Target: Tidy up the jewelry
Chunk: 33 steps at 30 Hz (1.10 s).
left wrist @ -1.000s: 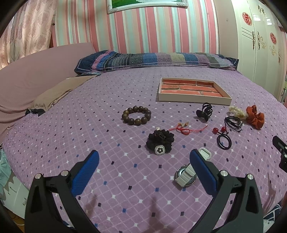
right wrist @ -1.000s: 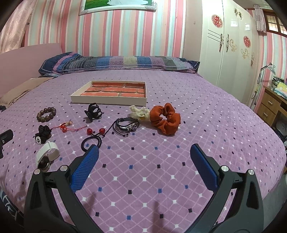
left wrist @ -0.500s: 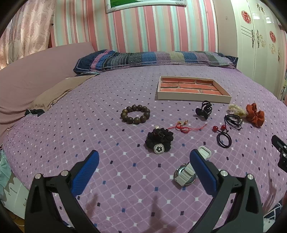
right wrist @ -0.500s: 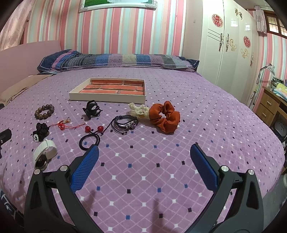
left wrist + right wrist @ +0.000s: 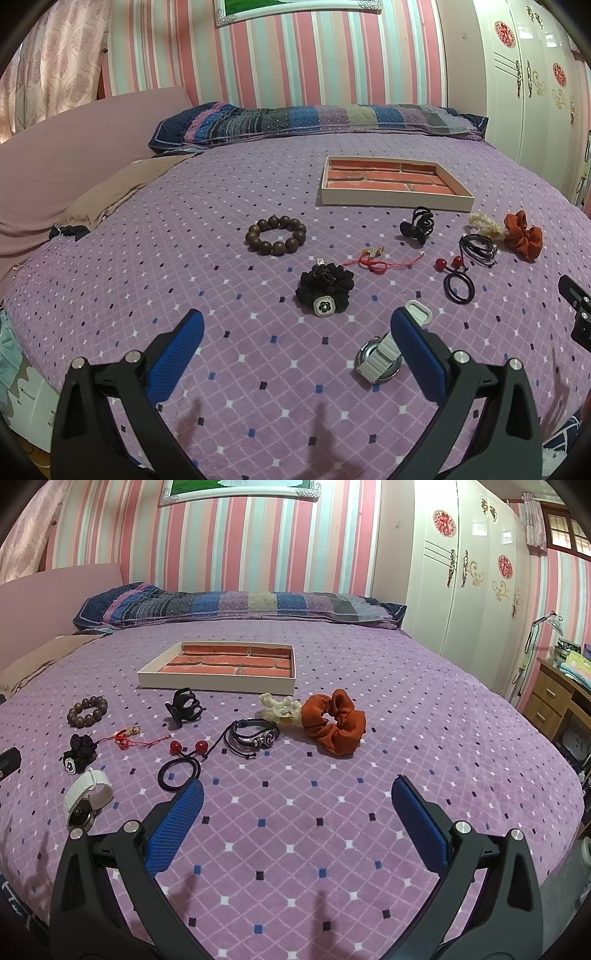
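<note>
Left gripper (image 5: 295,328) gapes wide, empty, the watch (image 5: 380,356) just beside its right finger; right gripper (image 5: 297,799) (equally wide) hovers short of the scrunchie (image 5: 334,722).

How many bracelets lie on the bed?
3: wooden bead bracelet farthest left, red cord bracelet beside the black flower hair tie, black leather bracelet next to the cream scrunchie. None appears hidden.
</note>
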{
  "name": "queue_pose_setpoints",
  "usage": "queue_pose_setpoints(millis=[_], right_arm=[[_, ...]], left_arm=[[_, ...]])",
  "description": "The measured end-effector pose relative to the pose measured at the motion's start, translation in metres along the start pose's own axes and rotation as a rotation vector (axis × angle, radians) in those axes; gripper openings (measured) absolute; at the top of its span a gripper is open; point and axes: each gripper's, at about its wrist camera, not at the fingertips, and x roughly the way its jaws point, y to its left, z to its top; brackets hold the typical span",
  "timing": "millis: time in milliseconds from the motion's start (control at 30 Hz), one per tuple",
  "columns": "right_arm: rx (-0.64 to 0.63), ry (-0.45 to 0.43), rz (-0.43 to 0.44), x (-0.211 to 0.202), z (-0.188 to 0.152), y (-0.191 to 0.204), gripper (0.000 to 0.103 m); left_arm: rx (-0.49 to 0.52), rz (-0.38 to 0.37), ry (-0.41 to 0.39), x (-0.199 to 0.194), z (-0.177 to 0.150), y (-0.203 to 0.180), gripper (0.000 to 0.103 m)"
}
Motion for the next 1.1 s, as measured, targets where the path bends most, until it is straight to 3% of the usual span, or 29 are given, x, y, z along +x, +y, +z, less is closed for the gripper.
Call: queue_pose_setpoints(millis=[1100], right_arm=[[0.005,0.015,0.009,0.0049,-0.0032,-0.0021,0.099]], left_arm=[[0.001,-0.024,-0.002,0.0028,-0.0060,-0.0060,0.099]])
